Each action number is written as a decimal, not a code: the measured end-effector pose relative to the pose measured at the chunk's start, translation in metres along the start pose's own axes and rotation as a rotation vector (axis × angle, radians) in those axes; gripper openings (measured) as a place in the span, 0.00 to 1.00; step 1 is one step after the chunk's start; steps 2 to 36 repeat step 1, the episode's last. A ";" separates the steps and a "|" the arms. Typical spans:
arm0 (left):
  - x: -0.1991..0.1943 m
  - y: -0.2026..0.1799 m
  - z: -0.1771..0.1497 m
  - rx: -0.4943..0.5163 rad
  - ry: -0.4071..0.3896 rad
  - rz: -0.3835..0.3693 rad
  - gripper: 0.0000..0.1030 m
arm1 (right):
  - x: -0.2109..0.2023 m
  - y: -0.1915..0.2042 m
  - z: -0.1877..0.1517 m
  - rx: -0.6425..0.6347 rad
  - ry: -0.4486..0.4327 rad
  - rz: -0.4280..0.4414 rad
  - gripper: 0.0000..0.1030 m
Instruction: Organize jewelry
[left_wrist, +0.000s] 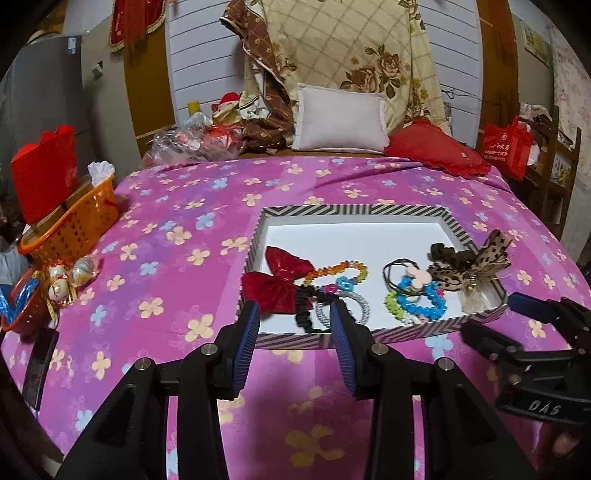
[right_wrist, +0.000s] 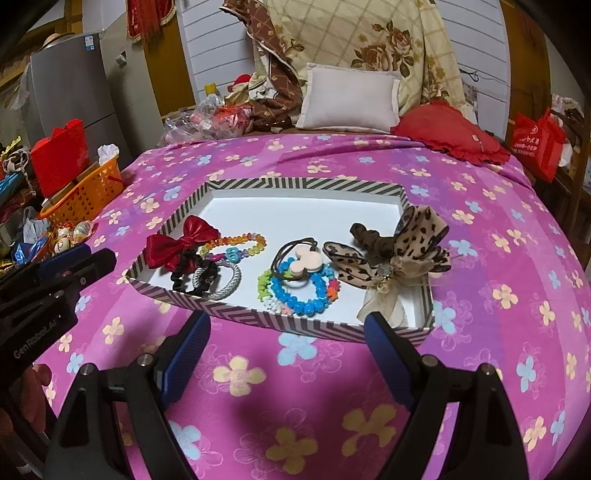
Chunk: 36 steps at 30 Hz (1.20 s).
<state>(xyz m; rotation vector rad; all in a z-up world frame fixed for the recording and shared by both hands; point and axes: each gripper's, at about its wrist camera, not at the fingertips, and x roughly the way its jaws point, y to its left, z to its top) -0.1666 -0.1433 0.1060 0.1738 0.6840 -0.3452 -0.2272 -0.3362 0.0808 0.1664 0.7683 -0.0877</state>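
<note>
A striped shallow box (left_wrist: 314, 211) (right_wrist: 258, 183) with a white floor lies on the pink flowered bedspread. It holds a red bow (left_wrist: 280, 280) (right_wrist: 181, 243), a rainbow bead bracelet (left_wrist: 338, 271) (right_wrist: 236, 242), black and silver hair ties (right_wrist: 218, 277), blue and green bead bracelets (left_wrist: 417, 302) (right_wrist: 299, 291) and a leopard-print bow (left_wrist: 472, 264) (right_wrist: 410, 243). My left gripper (left_wrist: 293, 314) hovers open over the box's near edge, nothing between its pads. My right gripper (right_wrist: 286, 326) stands open, short of the box's near rim, empty.
An orange basket (left_wrist: 74, 221) (right_wrist: 88, 192) with a red box sits at the bed's left edge, beside wrapped trinkets (left_wrist: 70, 277). A white cushion (left_wrist: 338, 118), a red cushion (left_wrist: 436, 147) and piled bedding lie at the head. A red bag (right_wrist: 535, 144) hangs at right.
</note>
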 end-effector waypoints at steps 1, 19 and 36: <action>0.002 0.002 0.000 -0.004 0.004 0.004 0.28 | 0.000 -0.002 0.001 0.002 0.001 -0.002 0.85; 0.002 0.002 0.000 -0.004 0.004 0.004 0.28 | 0.000 -0.002 0.001 0.002 0.001 -0.002 0.85; 0.002 0.002 0.000 -0.004 0.004 0.004 0.28 | 0.000 -0.002 0.001 0.002 0.001 -0.002 0.85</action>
